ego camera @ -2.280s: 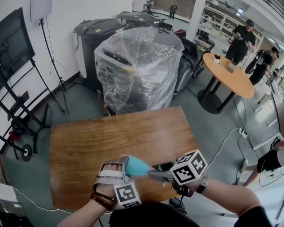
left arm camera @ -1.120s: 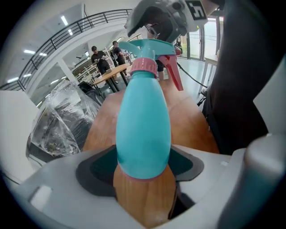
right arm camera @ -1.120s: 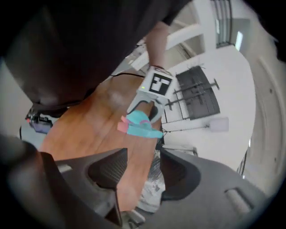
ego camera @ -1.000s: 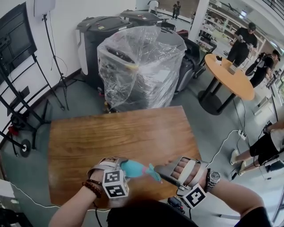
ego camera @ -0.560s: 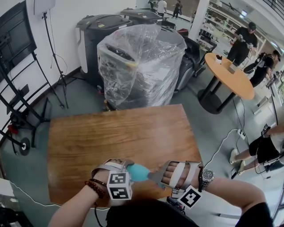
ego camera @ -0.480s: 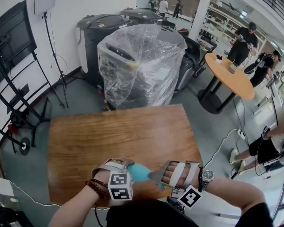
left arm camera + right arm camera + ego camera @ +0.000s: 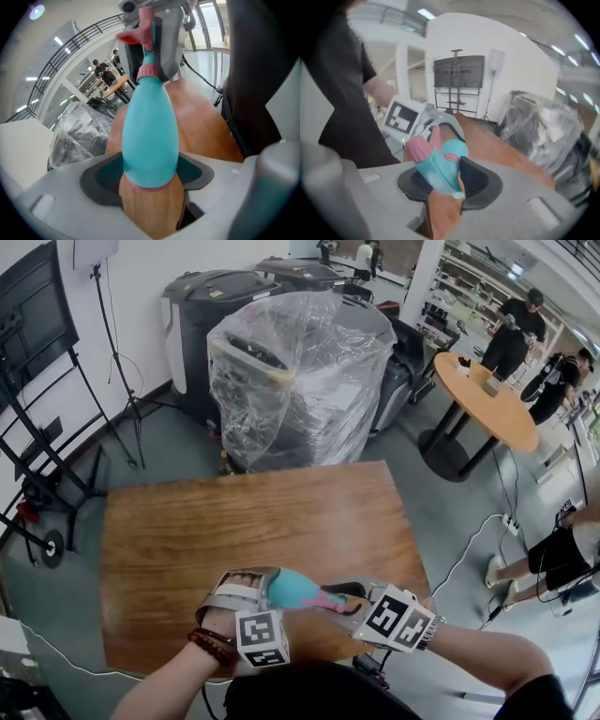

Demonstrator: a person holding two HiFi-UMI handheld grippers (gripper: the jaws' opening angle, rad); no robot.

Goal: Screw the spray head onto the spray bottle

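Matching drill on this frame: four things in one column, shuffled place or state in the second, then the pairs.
1. spray bottle
2. spray head
3. plastic-wrapped machine
4. round table

A. beyond the far edge of the wooden table
B. clamped in the right tongs
C. far right background
D. body clamped in the left tongs

Pairs: 1-D, 2-B, 3-A, 4-C.

Note: the right tongs have just been closing, with the spray head between them.
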